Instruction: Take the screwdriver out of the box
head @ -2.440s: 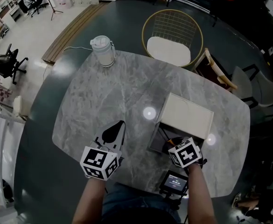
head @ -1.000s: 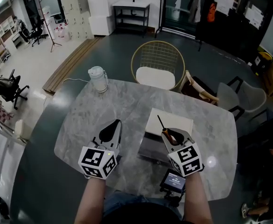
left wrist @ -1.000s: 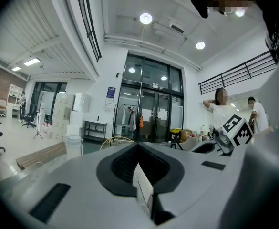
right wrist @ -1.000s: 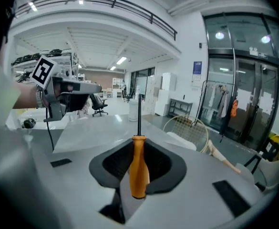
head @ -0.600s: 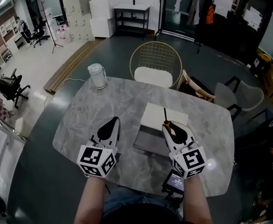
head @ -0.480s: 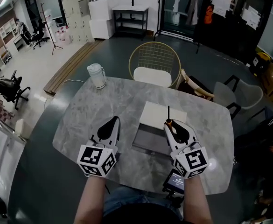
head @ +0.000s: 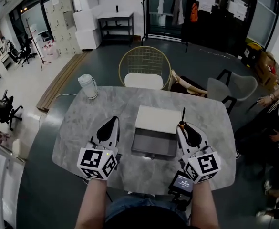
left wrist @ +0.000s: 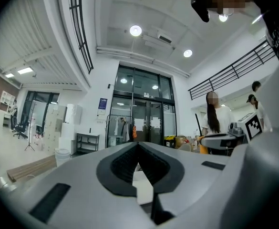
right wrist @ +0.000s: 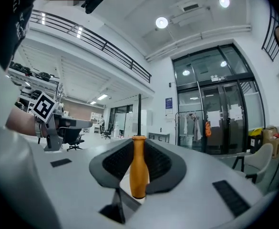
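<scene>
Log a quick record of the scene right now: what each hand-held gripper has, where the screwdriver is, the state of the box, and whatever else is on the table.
Right hand-held gripper: shut on the screwdriver's orange handle, dark shaft upright
Left hand-held gripper: shut, holding nothing, left of the box
Screwdriver: out of the box, beside its right edge
Box: open, white lid tipped back, on the marble table
Also on table: white jug at far left; small screen at near edge
Behind table: gold wire chair
</scene>
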Demonstrator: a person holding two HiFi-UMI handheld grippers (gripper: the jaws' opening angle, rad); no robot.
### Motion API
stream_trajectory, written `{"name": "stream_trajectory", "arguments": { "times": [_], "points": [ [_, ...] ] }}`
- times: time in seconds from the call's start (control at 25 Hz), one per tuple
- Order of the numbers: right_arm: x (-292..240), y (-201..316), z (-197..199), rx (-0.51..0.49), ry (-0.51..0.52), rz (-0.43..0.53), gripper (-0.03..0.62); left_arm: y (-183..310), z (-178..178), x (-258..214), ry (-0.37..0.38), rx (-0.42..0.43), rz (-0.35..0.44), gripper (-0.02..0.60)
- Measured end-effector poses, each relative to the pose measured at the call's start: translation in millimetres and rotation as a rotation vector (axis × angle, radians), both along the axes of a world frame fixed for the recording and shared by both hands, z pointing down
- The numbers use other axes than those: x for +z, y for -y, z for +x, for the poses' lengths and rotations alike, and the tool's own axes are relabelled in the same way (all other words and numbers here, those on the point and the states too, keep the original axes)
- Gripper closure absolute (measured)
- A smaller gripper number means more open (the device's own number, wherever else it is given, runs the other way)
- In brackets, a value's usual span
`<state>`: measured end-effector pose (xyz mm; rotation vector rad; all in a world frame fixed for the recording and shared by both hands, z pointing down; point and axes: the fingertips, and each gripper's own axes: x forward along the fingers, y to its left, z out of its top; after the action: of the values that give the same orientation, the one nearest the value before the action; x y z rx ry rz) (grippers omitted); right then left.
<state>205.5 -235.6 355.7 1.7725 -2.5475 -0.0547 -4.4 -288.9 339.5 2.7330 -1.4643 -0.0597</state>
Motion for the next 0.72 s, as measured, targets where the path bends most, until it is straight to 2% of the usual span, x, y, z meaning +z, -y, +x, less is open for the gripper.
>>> {"name": "stream_trajectory", "arguments": {
  "times": [0.28,0.72],
  "points": [
    [-19,-22,38,0.133,-0.016,0.017,0.508,11,3,-18,-0.011,0.039,0.025,0.569],
    [-32,-45,69,0.230,-0.063,0.046,0.507,22,-5,-34,-0.044,0.068,0.096,0.569]
  ]
}}
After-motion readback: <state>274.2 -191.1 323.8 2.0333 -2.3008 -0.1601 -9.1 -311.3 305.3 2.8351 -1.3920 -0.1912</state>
